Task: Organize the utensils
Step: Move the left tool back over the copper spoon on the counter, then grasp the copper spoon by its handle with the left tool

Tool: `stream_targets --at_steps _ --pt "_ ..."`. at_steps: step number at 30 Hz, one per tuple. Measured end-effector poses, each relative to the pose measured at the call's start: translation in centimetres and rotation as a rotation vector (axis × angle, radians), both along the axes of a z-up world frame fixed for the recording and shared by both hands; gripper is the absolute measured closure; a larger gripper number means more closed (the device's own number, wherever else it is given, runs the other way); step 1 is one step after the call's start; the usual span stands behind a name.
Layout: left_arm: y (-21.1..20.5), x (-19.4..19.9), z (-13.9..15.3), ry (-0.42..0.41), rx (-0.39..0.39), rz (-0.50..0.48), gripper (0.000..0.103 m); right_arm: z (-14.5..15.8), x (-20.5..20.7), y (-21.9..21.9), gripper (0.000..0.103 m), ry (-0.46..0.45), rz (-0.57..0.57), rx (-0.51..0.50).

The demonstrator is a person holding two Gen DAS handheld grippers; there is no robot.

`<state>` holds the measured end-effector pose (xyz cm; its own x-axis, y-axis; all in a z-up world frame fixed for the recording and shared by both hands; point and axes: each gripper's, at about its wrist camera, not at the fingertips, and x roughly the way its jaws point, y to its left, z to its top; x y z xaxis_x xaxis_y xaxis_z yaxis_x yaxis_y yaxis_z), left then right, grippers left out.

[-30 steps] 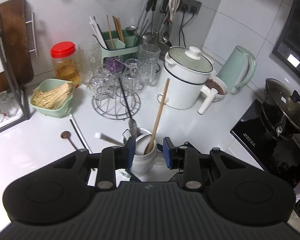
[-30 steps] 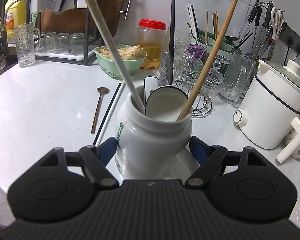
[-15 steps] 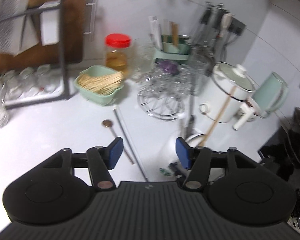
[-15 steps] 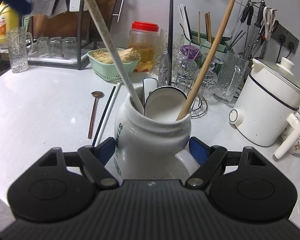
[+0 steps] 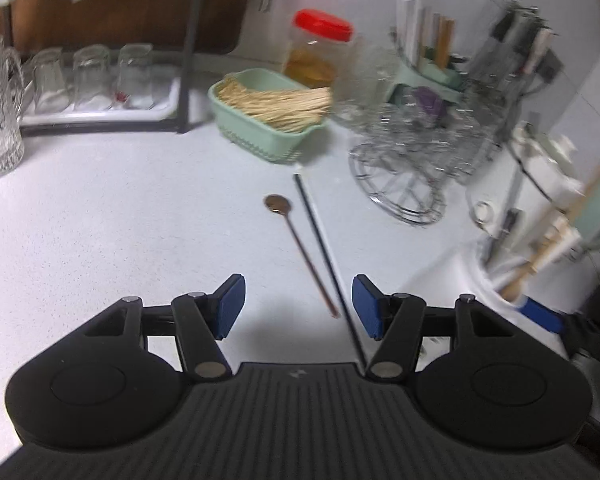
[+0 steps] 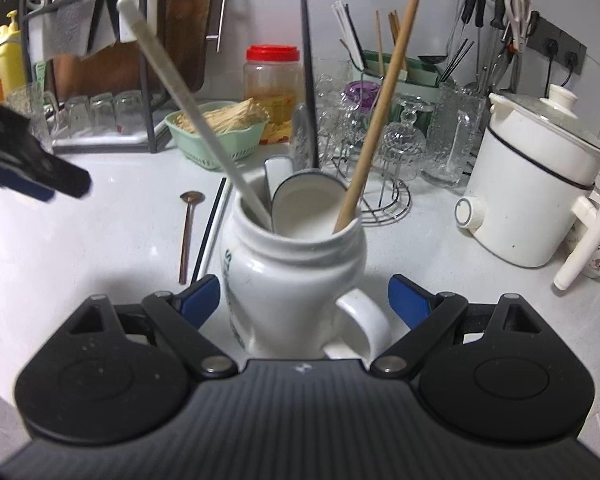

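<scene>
1. White mug (image 6: 296, 276) stands upright on the counter (image 6: 80, 248), handle toward the camera, between the right claw (image 6: 304, 300) pads.
2. Inside the mug: long white stick (image 6: 188, 108) leaning left, wooden stick (image 6: 380, 104) leaning right, black-handled utensil (image 6: 310, 84) upright, plus two white scoops w/ dark rims.
3. Right claw – jaws have just been opening; left pad sits just beside the mug wall, right pad stands clear of the handle, so no grip now.
4. Left of the mug, flat on the counter: copper spoon (image 5: 300, 248) and, just beside it, a black chopstick (image 5: 324, 252) lying along a white one (tips point toward the green basket (image 5: 268, 136)).
5. Left claw (image 5: 298, 306) – wide, nothing between the pads; it hangs over the near ends of spoon and chopstick, handle tip of the spoon showing btw the pads.
6. Further back: red-lidded jar (image 5: 318, 52), wire glass rack (image 5: 412, 160), white pot (image 6: 532, 184) at right – left view is blurred there.
</scene>
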<state>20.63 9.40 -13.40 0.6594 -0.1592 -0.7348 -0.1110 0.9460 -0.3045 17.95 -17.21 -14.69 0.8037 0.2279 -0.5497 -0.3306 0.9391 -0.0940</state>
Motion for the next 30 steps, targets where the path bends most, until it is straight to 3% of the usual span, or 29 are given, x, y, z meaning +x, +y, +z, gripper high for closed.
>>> stream_targets --at_steps 6,11,13,19,22,30 --pt "1.1 4.7 -3.1 0.029 -0.071 0.05 0.038 0.2 0.6 0.4 0.011 0.012 0.015 -0.023" --pt "0.9 8.7 -5.7 0.113 -0.146 0.072 0.04 -0.1 0.7 0.8 0.011 0.011 0.019 -0.034" --pt "0.3 10.0 -6.5 0.139 -0.146 0.065 0.045 -0.3 0.8 0.9 0.011 0.013 0.023 -0.05" --pt "-1.4 12.7 -7.2 0.164 -0.038 0.063 0.058 -0.5 0.8 1.0 0.011 0.038 0.005 -0.04" --pt "-1.9 14.0 -7.1 0.174 0.017 0.056 0.073 -0.8 0.8 0.9 0.011 0.05 -0.002 -0.034" --pt "-3.0 16.6 -6.9 0.236 0.157 0.017 0.08 -0.7 0.6 1.1 0.011 0.046 -0.007 -0.025"
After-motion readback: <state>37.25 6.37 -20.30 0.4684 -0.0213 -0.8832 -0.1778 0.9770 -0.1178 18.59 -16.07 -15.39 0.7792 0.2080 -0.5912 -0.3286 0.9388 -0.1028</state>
